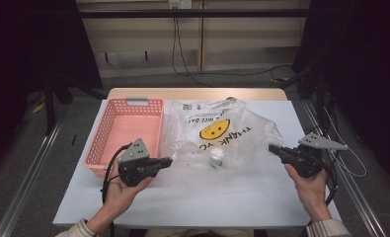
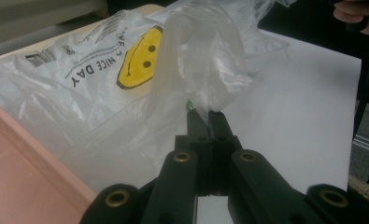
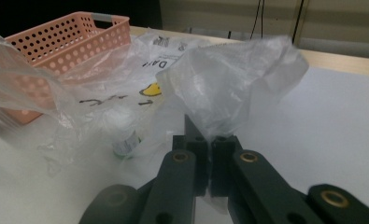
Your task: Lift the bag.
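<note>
White-topped table [image 1: 261,197], wood edge at back. Grey floor [image 1: 29,148], beige wall panels [image 1: 242,39] with cables [image 1: 182,59] hanging. Sides dark, possibly black curtains.

light: dim, dark surround | focus: soft, close-ups blurred

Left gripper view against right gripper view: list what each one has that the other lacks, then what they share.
Left gripper view: the smiley face whole, the NICE DAY print, and the other hand at the top right corner.
Right gripper view: the pink basket's perforated wall and a small white bottle inside the bag.
Both: closed black jaws pinching the clear plastic bag above the white table.
</note>
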Tool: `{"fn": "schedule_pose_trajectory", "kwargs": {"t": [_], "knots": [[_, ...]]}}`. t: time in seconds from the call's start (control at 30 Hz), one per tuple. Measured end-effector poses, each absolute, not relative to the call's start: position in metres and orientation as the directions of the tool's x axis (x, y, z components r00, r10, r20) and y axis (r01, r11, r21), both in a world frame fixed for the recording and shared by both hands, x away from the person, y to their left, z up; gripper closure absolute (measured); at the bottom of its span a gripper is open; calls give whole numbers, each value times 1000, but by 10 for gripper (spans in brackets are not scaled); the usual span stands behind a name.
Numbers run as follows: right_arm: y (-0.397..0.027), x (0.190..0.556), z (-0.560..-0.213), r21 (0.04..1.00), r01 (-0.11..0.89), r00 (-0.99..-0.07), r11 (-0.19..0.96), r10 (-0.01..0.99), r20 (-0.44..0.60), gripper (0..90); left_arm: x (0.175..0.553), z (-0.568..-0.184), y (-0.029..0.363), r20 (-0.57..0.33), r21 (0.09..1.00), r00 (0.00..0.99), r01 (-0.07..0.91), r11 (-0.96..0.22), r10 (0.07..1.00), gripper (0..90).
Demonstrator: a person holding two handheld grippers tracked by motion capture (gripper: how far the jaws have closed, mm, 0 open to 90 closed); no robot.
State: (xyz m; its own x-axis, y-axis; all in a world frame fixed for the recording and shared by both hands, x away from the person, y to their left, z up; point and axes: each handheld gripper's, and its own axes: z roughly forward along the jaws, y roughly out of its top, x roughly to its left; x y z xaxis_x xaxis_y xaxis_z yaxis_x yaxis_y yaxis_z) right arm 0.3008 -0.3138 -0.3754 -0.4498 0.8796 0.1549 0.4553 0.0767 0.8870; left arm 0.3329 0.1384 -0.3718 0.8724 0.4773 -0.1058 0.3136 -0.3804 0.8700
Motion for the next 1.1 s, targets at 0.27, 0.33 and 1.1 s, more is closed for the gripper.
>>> {"fn": "schedule_pose_trajectory", "kwargs": {"t": [0.27, 0.33, 1.1], "knots": [[-314, 310, -362, 901, 429, -447, 58, 881, 156, 900, 339, -353, 133, -83, 894, 886, 268, -359, 456, 900], [-313, 315, -353, 911, 409, -448, 47, 880, 156, 900, 340, -342, 134, -85, 912, 883, 256, -321, 462, 900], [-290, 363, -256, 967, 250, -495, 55, 865, 79, 900, 388, -257, 146, -69, 976, 813, 176, -131, 579, 900]]}}
